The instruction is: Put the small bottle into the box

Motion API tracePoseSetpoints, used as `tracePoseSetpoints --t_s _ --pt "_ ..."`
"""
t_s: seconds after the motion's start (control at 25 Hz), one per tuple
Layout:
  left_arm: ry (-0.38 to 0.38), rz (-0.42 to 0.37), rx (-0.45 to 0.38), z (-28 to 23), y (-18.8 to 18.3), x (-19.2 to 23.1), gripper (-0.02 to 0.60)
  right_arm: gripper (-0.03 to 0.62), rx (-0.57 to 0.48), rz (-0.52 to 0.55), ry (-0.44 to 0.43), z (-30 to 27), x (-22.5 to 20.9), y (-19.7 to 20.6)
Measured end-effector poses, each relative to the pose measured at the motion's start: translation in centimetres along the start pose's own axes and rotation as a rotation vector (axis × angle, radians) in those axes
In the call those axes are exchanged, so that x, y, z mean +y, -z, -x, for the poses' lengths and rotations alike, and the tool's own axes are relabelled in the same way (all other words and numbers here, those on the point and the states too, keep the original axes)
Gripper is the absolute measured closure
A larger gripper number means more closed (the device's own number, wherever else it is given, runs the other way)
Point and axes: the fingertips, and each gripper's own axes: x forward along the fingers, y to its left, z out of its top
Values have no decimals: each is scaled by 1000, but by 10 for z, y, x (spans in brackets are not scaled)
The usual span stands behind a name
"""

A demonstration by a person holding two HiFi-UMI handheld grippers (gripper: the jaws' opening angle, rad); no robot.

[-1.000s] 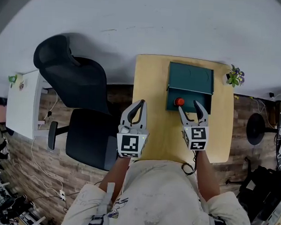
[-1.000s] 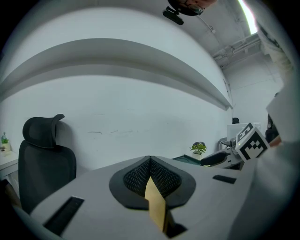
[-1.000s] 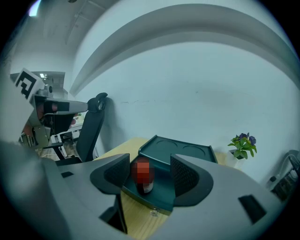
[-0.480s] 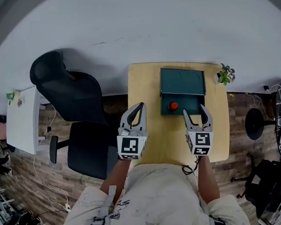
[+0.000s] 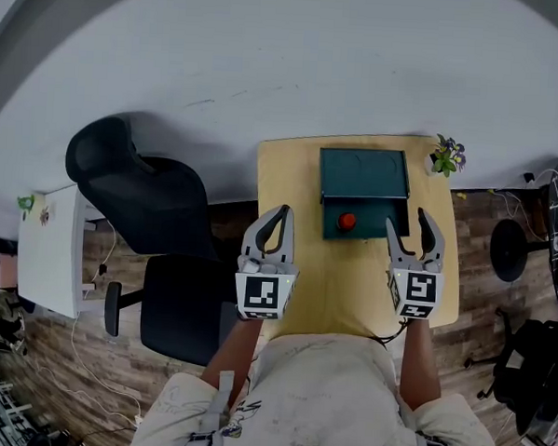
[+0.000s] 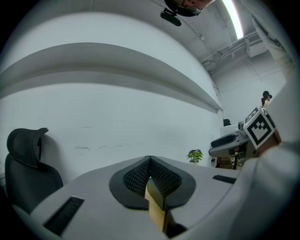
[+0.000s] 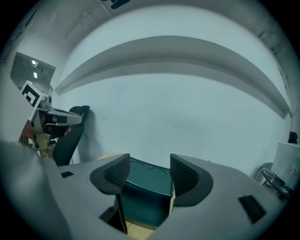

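A dark green box stands open on the yellow table, its lid raised at the far side. A small bottle with a red cap sits inside the box, near the front. My right gripper hangs open and empty just right of the box. In the right gripper view the box shows between the parted jaws of the right gripper, and the bottle is hidden. My left gripper is shut on nothing over the table's left edge; in its own view the left gripper has its pads touching.
A small potted plant stands on the table's far right corner. A black office chair is left of the table, and a white side table further left. A black round stand base lies on the floor at the right.
My right gripper has drawn back from beside the bottle and now sits to the right of the box, still open. The left gripper has hardly moved. The head view shifted a little.
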Motion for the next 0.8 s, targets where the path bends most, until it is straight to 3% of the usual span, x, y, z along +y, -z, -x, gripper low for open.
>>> tracePoseSetpoints --t_s 0.6,0.8 --pt "-29 -48 -84 -3 -44 10 574 312 -208 31 33 17 -14 -78" --pt "-34 -68 -104 -1 -50 10 574 312 -233 47 28 19 -13 -85"
